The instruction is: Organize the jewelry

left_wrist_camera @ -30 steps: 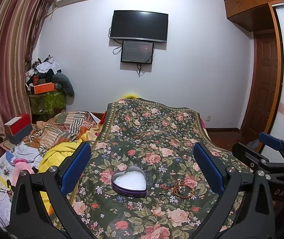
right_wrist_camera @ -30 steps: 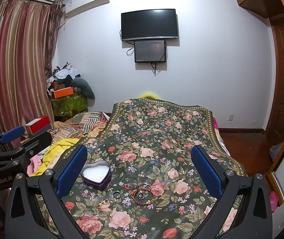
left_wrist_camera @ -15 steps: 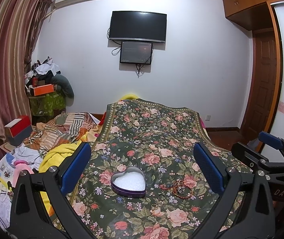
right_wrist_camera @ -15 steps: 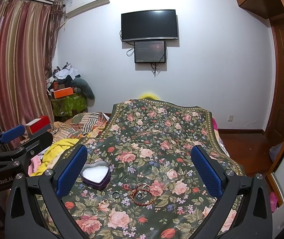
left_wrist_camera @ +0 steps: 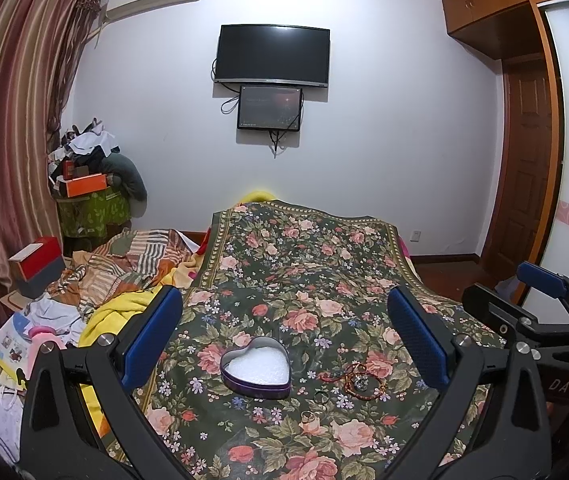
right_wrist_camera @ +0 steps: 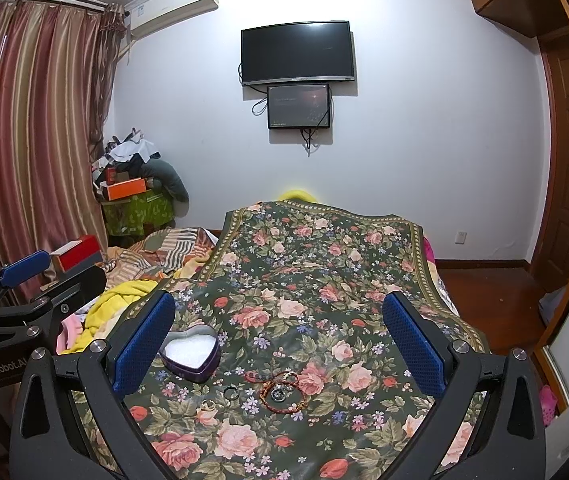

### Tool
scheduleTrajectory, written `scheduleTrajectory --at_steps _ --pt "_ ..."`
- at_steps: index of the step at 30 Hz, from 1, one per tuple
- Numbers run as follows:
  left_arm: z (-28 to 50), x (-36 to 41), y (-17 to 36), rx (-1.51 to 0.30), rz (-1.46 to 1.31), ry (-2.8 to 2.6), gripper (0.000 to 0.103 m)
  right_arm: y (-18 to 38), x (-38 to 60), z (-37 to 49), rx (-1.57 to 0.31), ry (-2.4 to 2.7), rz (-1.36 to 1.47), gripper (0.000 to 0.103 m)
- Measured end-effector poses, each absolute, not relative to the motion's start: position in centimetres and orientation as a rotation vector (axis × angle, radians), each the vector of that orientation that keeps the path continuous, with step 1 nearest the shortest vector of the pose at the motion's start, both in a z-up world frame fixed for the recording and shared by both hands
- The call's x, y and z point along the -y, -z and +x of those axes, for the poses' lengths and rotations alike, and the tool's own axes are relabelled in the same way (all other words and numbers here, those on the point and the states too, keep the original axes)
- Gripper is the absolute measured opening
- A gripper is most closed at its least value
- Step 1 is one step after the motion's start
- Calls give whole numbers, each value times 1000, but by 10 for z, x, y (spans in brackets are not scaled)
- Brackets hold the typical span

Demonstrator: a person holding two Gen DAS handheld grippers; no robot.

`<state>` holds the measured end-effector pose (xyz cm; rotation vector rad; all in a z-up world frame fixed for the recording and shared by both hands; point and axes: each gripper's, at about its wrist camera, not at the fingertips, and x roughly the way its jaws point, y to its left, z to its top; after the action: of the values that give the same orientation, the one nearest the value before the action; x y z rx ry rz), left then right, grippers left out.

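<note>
Left gripper [left_wrist_camera: 284, 334] level above bed [left_wrist_camera: 308, 264], fingers [left_wrist_camera: 152, 336] spread wide, empty. Right gripper [right_wrist_camera: 280, 338] same pose, wide, empty. Heart tin [left_wrist_camera: 255, 368] lower centre; bead bracelets [left_wrist_camera: 358, 378], rings [left_wrist_camera: 310, 416] just right of it on floral cover.

The floral cloth [left_wrist_camera: 324, 280] on the bed looks smooth with a slight sheen, while the heart-shaped tin [left_wrist_camera: 255, 367] is shiny purple metal with grainy white foam-looking padding inside. Gripper frames are matt black plastic with silvery metal screws, and the blue finger pads [right_wrist_camera: 412, 344] have a rough dotted texture. On the right of the frame, the door [left_wrist_camera: 524, 168] is glossy wood.
</note>
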<state>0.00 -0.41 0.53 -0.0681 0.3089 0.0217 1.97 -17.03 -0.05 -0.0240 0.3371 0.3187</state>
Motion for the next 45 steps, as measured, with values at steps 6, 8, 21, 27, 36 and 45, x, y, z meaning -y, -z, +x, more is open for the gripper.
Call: scheduleTrajectory --at_steps 6,8,21,27,36,45 --pt "0 5 -6 -309 -68 -20 103 0 171 20 -339 -319 -22 103" --pt "1 5 -7 -309 -68 -20 103 0 172 20 -339 -318 -20 103" --pt "11 1 0 -337 -78 -22 103 6 178 33 -376 -308 -10 103" --pt "25 -2 9 -378 -85 -44 103 16 182 45 -411 -298 -10 103" --pt "53 -5 36 -481 -81 -54 103 45 190 68 -518 -264 -14 103" --pt "81 -8 88 -644 -56 -37 103 86 198 88 -655 -250 -52 103"
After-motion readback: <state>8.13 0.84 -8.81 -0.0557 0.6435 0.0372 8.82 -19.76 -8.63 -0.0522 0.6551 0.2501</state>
